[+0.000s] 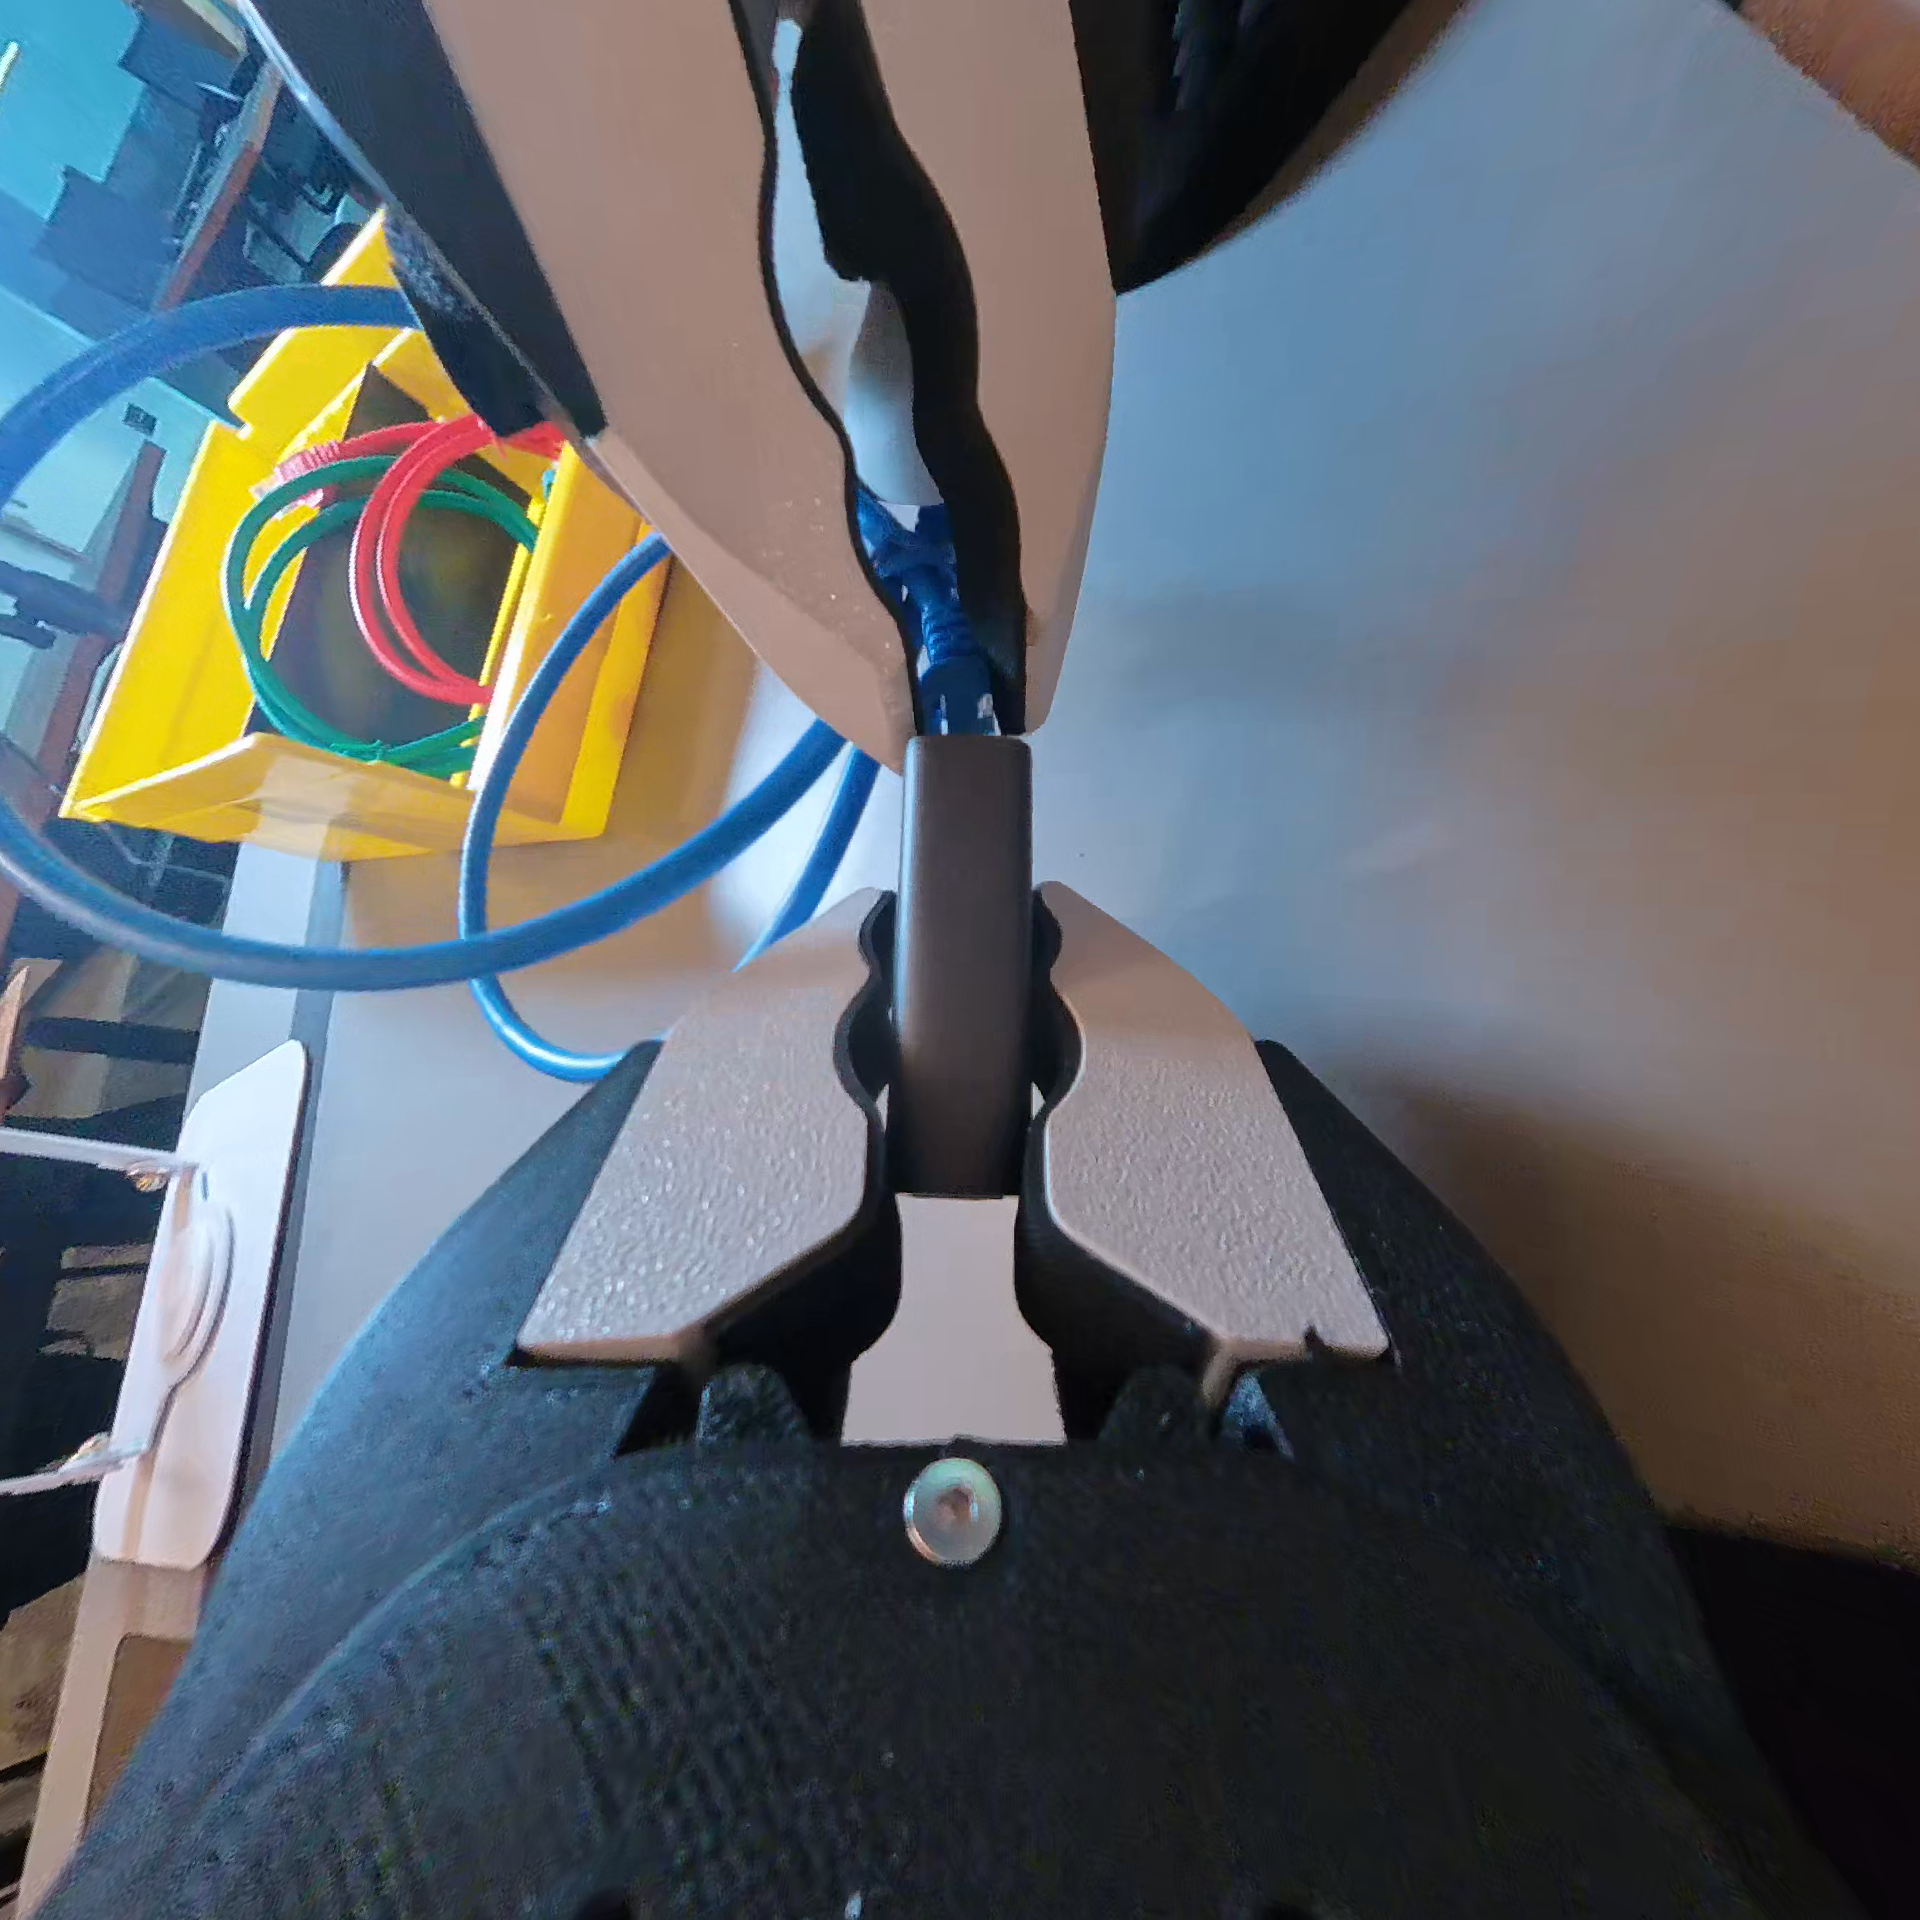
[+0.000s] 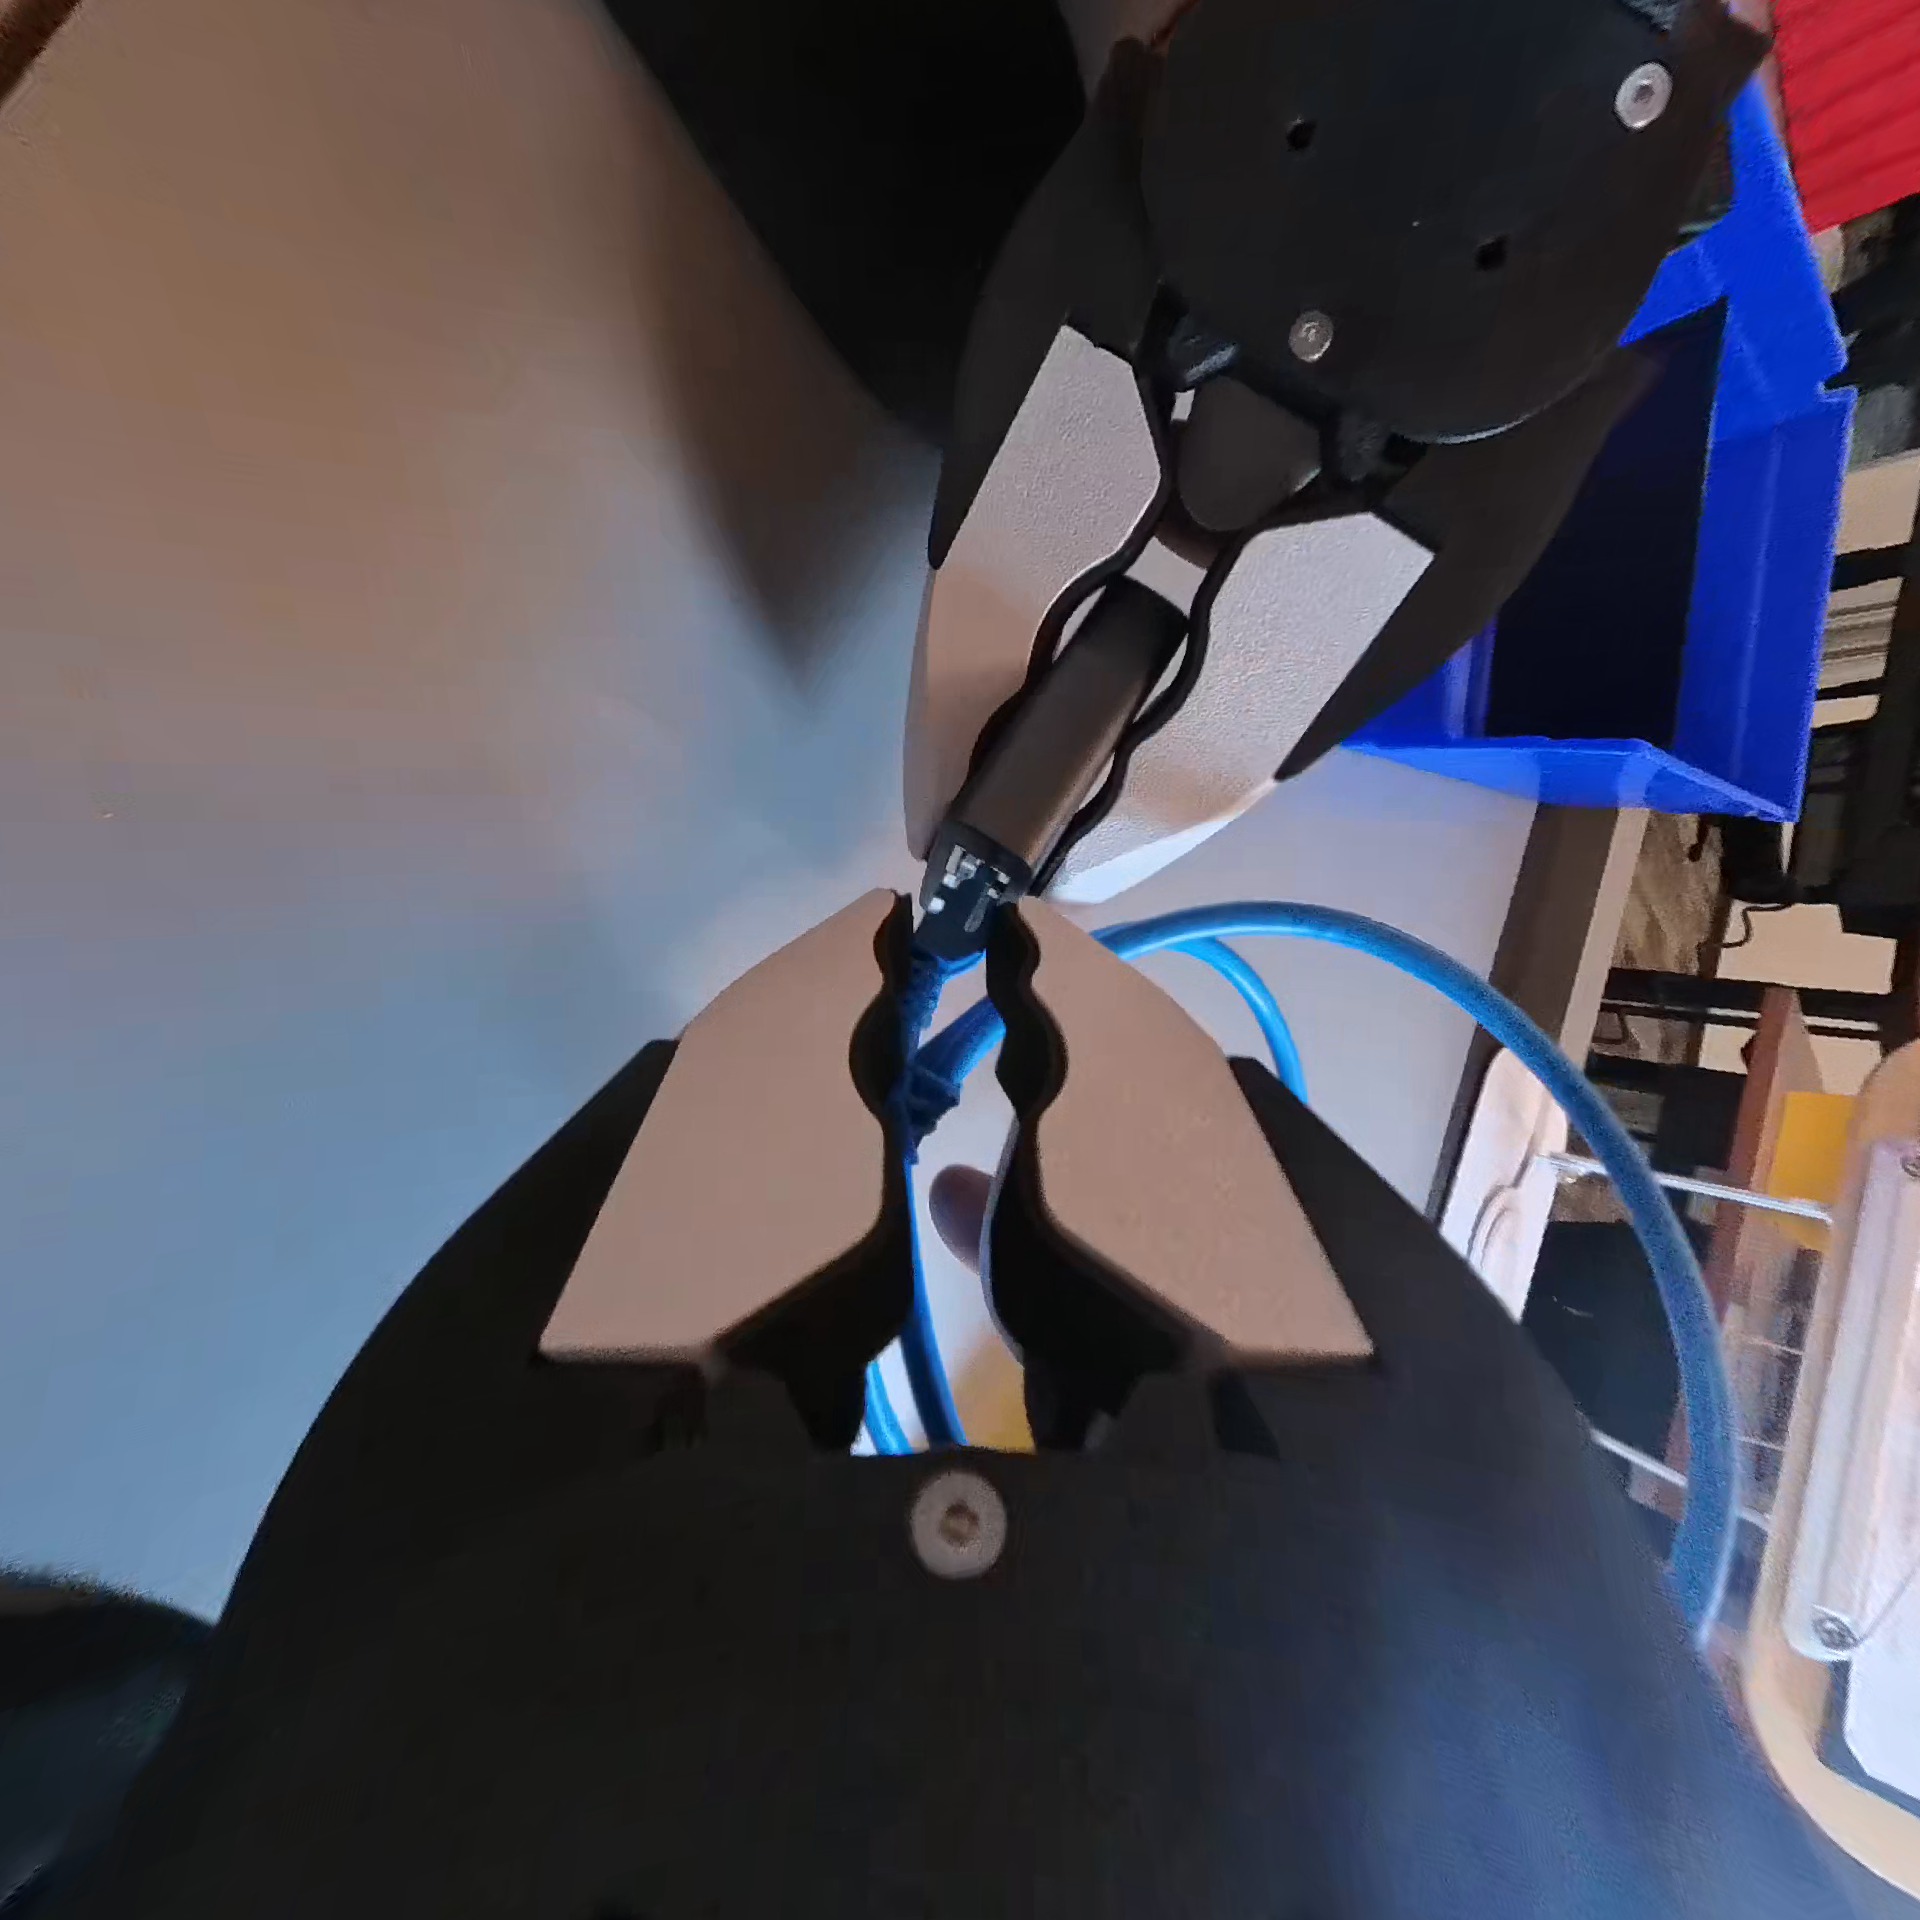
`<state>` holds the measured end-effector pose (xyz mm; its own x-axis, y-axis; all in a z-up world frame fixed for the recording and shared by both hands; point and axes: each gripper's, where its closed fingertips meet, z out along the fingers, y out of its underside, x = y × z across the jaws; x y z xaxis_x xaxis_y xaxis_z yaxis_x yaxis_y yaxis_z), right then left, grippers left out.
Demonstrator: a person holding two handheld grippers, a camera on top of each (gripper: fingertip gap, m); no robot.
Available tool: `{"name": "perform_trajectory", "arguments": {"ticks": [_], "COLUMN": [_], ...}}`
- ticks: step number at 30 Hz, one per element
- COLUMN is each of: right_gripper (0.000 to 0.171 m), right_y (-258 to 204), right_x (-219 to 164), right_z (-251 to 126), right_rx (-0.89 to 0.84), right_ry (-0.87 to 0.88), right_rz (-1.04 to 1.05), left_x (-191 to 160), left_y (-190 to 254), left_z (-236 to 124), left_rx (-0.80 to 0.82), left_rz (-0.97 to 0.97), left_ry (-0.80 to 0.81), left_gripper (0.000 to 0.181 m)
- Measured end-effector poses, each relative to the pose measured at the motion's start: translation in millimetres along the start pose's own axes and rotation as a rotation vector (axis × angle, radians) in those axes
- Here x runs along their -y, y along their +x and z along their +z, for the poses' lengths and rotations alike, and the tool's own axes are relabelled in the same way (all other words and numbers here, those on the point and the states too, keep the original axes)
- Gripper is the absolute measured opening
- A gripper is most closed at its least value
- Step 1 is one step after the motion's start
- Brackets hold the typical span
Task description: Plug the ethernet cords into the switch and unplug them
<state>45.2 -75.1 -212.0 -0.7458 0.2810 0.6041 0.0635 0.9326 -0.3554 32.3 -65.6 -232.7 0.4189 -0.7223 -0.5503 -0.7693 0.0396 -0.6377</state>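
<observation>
Switch (image 1: 961, 997) clamped in left tongs (image 1: 958, 914), cord plug (image 2: 961, 894) in right tongs (image 2: 951, 920).

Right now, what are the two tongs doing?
Left tongs: closed on the dark switch.
Right tongs: closed on the blue cord.

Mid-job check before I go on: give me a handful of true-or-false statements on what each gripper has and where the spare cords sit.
1. The left gripper is shut on the dark grey switch. True.
2. The right gripper holds a red cord. False: its jaws are shut on the blue ethernet cord just behind the plug.
3. The cord's plug is at the end of the switch. True.
4. Red and green cords lie coiled in the yellow bin. True.
5. The blue bin holds the coiled spare cords. False: none show in it.
</observation>
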Motion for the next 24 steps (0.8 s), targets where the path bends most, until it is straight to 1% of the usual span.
{"name": "perform_trajectory", "arguments": {"ticks": [1, 2, 3, 4, 5, 6, 7, 8, 10, 12, 13, 15, 16, 18, 20, 22, 23, 24], "right_gripper": [0.013, 0.013, 0.012, 0.012, 0.013, 0.013, 0.013, 0.013, 0.013, 0.014, 0.014, 0.014, 0.014, 0.014, 0.014, 0.016, 0.018, 0.021], "right_y": [-2.0, -9.7, -31.9, -46.6, -46.3, -38.6, -31.1, -18.4, 16.4, 48.9, 66.5, 92.1, 102.8, 118.2, 114.2, 102.1, 99.2, 99.0], "right_x": [0.4, -2.8, 3.1, 3.9, -4.6, -10.2, -18.3, -25.5, -33.9, -56.7, -70.4, -95.2, -109.3, -141.8, -175.7, -212.7, -227.0, -231.8], "right_z": [-2.8, -6.4, -11.0, -12.7, -14.7, -22.9, -34.2, -47.7, -81.6, -113.5, -127.7, -146.9, -150.8, -143.1, -113.6, -82.2, -73.1, -68.3], "right_rx": [0.019, 0.075, 0.189, 0.207, 0.133, 0.076, 0.063, 0.025, -0.088, -0.174, -0.242, -0.313, -0.337, -0.366, -0.301, -0.274, -0.302, -0.327], "right_ry": [0.000, -0.012, 0.030, 0.038, 0.014, 0.031, 0.024, 0.013, 0.046, 0.007, -0.019, -0.048, -0.059, -0.060, -0.062, -0.176, -0.246, -0.280], "right_rz": [0.005, 0.006, 0.047, 0.053, 0.025, 0.078, 0.155, 0.210, 0.302, 0.415, 0.451, 0.509, 0.529, 0.583, 0.714, 0.789, 0.778, 0.753], "left_x": [0.0, -16.4, -36.1, -37.8, -28.4, -17.8, -8.7, -2.5, 2.4, -4.0, -8.1, -14.6, -17.4, -20.8, -20.5, -20.8, -21.1, -21.1], "left_y": [0.2, -12.3, -26.5, -32.8, -36.1, -38.1, -40.9, -45.7, -56.0, -64.5, -66.1, -64.6, -62.8, -59.9, -57.6, -55.6, -54.6, -53.5], "left_z": [0.0, -2.9, -13.7, -28.2, -40.0, -45.2, -46.3, -46.2, -48.0, -51.3, -52.4, -52.5, -51.1, -46.9, -43.8, -42.1, -41.4, -40.6], "left_rx": [-0.004, 0.067, 0.119, 0.119, 0.131, 0.155, 0.184, 0.223, 0.281, 0.307, 0.308, 0.301, 0.296, 0.291, 0.287, 0.283, 0.279, 0.272], "left_rz": [-0.004, -0.011, -0.057, -0.140, -0.154, -0.130, -0.116, -0.108, -0.110, -0.169, -0.208, -0.268, -0.278, -0.272, -0.267, -0.273, -0.279, -0.286], "left_ry": [-0.002, -0.086, -0.132, -0.075, -0.027, -0.007, 0.009, 0.020, 0.039, 0.059, 0.075, 0.098, 0.095, 0.077, 0.074, 0.078, 0.083, 0.092], "left_gripper": [0.022, 0.023, 0.022, 0.022, 0.022, 0.022, 0.022, 0.021, 0.021, 0.021, 0.021, 0.021, 0.021, 0.021, 0.021, 0.021, 0.021, 0.021]}}
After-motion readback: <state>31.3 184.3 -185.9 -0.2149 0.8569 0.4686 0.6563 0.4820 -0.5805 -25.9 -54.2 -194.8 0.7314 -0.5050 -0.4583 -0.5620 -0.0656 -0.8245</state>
